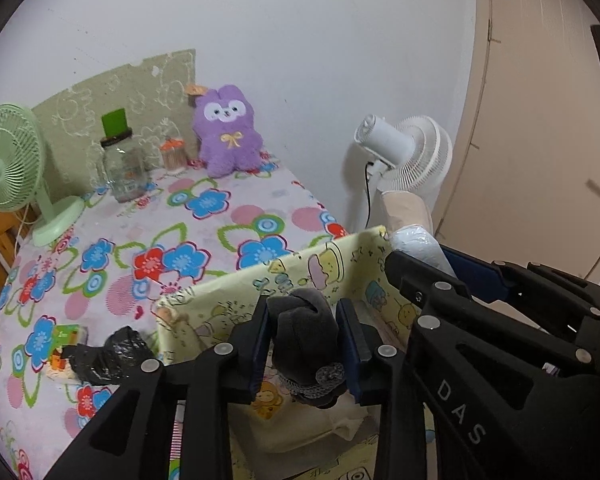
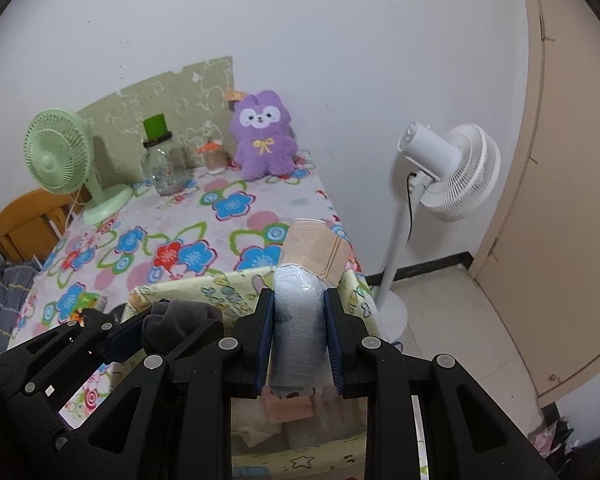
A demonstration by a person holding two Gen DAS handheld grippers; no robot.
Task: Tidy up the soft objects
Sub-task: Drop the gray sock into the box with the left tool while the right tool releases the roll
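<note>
My left gripper (image 1: 304,310) holds a rolled grey sock bundle (image 1: 300,336) between its blue pads, just above the open top of a yellow cartoon-print fabric bin (image 1: 228,292). My right gripper (image 2: 299,300) is shut on a plastic-wrapped soft pack (image 2: 300,332), silver-white at the bottom and beige at the far end, over the bin's right side (image 2: 220,284). The two grippers sit side by side; the pack (image 1: 412,240) also shows at the right of the left wrist view. A purple plush toy (image 1: 226,128) sits upright against the wall at the table's far end.
The table wears a flowered cloth (image 1: 204,208). On it stand a green desk fan (image 1: 8,160), a glass jar (image 1: 122,168) and a small orange-topped holder (image 1: 172,152). A crumpled black bag (image 1: 112,356) lies left of the bin. A white pedestal fan (image 2: 448,172) and a door stand right.
</note>
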